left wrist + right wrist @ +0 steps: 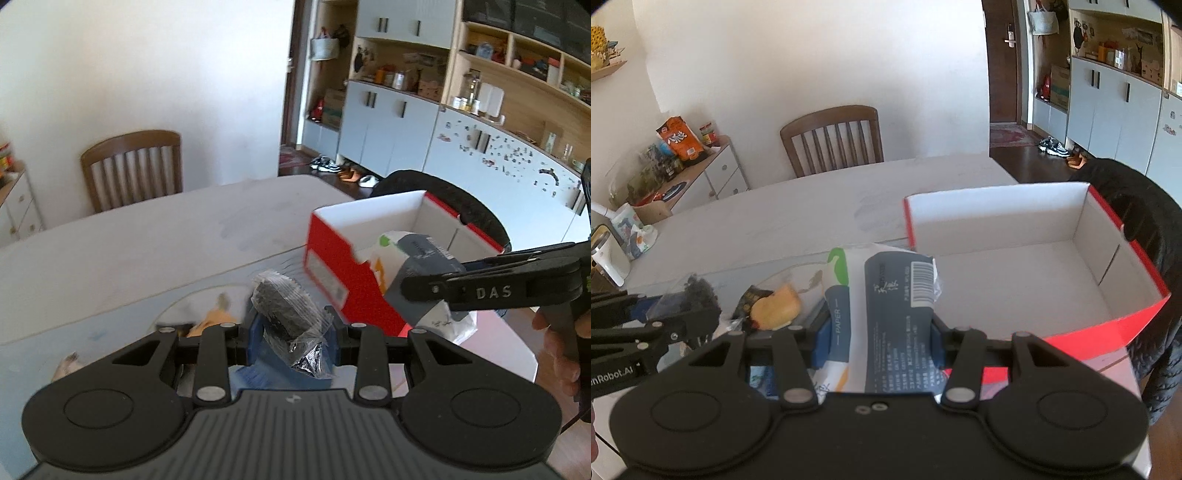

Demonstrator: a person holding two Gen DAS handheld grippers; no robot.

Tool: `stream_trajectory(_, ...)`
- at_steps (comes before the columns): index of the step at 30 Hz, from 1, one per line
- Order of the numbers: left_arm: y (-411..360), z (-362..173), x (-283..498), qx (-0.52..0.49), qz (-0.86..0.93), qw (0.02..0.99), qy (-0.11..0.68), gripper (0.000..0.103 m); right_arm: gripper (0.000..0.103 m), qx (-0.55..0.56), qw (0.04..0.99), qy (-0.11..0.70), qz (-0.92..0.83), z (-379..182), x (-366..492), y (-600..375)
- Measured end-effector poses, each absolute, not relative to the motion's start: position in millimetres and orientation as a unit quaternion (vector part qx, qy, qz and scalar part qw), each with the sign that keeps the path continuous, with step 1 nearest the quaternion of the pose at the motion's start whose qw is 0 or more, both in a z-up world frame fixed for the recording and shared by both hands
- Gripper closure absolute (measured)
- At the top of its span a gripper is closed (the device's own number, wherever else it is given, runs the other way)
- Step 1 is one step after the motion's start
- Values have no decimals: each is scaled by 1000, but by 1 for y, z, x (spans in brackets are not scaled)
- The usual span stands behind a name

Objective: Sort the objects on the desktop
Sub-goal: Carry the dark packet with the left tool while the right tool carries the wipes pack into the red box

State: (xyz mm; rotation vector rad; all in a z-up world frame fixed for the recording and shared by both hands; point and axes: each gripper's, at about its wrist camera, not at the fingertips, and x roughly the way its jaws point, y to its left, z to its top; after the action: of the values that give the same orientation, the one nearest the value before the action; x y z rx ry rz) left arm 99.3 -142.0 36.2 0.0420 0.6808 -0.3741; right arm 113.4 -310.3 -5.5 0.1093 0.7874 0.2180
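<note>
My left tongs (pixel 291 325) are clamped on a dark round snack in a clear crinkly wrapper (pixel 286 308), which I hold clear of the worktop (pixel 129 236), to the left of the red box (pixel 332 266). My right tongs (pixel 877 332) are closed on a tissue pack (pixel 886 295), white and grey-blue with a green patch and a barcode; the blue pads (pixel 823 338) press its sides. In the right wrist view the pack sits at the near left corner of the box, its top end overlapping the near rim, while the white inside of the box lies open behind it. From the left wrist view I see the same pack held by the right tongs against the near red wall of the box, and a bit of the hand (pixel 557 332) that carries that tool at the right edge. On the worktop between the two tools lies a yellow bun in a wrapper (pixel 775 310). A wooden chair (pixel 833 138) stands at the far side of the worktop, against the white wall. A dark garment (pixel 1145 221) hangs just behind the box.
</note>
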Motion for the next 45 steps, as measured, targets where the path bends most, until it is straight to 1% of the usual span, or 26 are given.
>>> stream_trajectory(12,-233,44,131,51,-225,916,328,70,54,44,919,379,95,0,136,-374)
stream_trajectory(20,-274,39,151,78,-243,908,333,70,54,40,923,375,83,-4,153,-402)
stream_trajectory(30,-310,18,181,132,-254,891,353,70,54,29,921,383,71,-21,179,-426)
stream_trajectory(45,-354,-24,215,208,-286,852,385,70,54,20,905,418,73,-62,214,-449)
